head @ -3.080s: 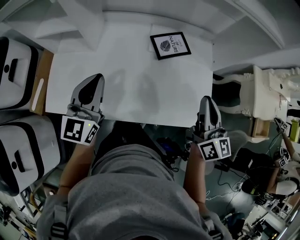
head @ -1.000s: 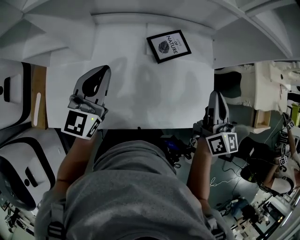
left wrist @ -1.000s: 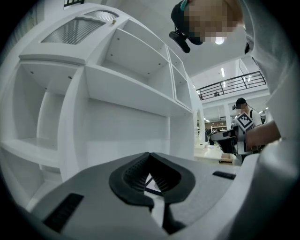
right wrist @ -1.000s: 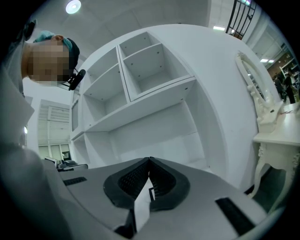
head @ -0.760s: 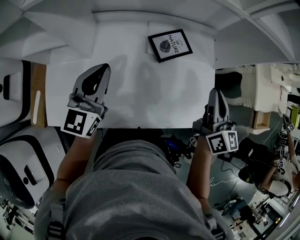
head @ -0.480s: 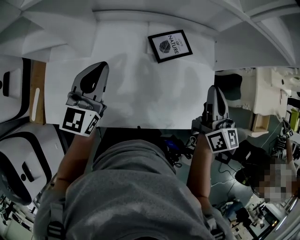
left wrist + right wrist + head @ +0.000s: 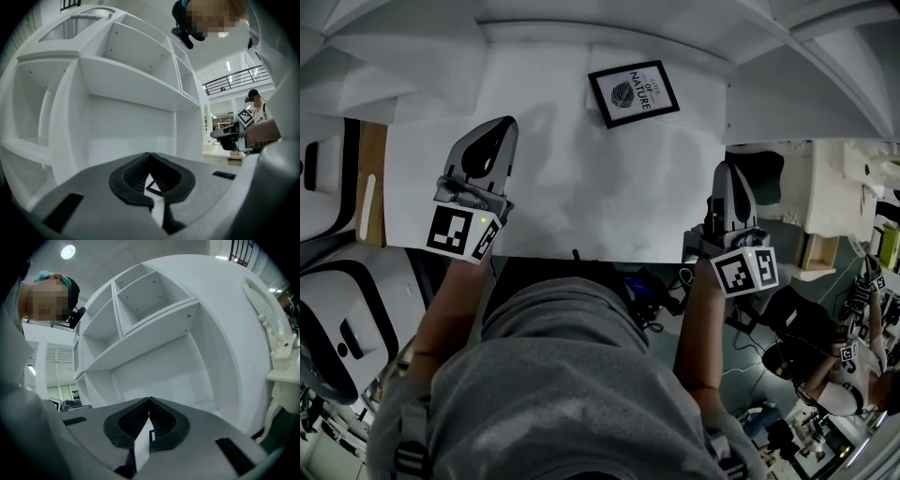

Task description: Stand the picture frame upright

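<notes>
The picture frame (image 7: pixel 633 93), black-edged with a leaf print and lettering, lies flat near the far edge of the white table (image 7: pixel 581 197). My left gripper (image 7: pixel 502 125) hovers over the table's near left part, well short of the frame, jaws shut and empty. In the left gripper view (image 7: pixel 149 154) the tips meet, and a dark-edged corner (image 7: pixel 153 188) shows through the hollow behind them. My right gripper (image 7: pixel 727 169) is at the table's near right corner, apart from the frame. Its jaws (image 7: pixel 149 400) are shut with nothing in them.
White shelving (image 7: pixel 131 89) rises just behind the table. White bins with black trim (image 7: pixel 319 178) and a wooden strip (image 7: pixel 366 192) flank the left side. An ornate white furniture piece (image 7: pixel 834 202) stands to the right. Cables lie on the floor under the near edge.
Both grippers have edged a little forward over the table toward the shelving. Their jaws stay shut, and the frame lies where it was.
</notes>
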Motion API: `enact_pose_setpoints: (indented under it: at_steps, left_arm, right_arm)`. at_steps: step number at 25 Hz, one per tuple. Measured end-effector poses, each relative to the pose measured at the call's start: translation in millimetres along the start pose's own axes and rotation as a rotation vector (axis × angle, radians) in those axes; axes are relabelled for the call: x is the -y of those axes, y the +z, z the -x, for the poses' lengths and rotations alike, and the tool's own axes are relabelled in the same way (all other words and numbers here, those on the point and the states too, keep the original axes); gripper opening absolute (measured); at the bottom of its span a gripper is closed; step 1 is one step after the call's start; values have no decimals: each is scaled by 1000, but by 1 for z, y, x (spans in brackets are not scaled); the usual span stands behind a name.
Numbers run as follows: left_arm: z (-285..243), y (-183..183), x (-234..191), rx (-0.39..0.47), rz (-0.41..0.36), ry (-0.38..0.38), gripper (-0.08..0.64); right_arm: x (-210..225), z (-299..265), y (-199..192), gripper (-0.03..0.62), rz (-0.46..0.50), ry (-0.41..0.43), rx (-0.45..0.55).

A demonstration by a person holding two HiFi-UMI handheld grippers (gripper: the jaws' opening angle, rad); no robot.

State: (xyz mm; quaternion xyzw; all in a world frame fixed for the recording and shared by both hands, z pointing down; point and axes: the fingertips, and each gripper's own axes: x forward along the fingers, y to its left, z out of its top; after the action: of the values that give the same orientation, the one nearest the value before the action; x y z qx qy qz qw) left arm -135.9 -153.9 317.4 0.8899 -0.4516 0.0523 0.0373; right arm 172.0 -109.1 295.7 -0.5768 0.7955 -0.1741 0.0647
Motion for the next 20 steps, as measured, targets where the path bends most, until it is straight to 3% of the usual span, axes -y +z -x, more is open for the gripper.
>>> enact_pose_setpoints:
  at_steps: [7,14,20]
  left_arm:
    - [-29,-7,6,-14,-40,-25,6]
    - [-75,-27,11,-89,-87,-99,6]
    - [-123,-42,16,-133,-160,-156,8]
  right_arm:
    - [23,-15,-14,26,-77,0,-12]
    - [45,-40,-40,28,-185,2,-62]
    - [46,-54,-57,28,-102,36,-95]
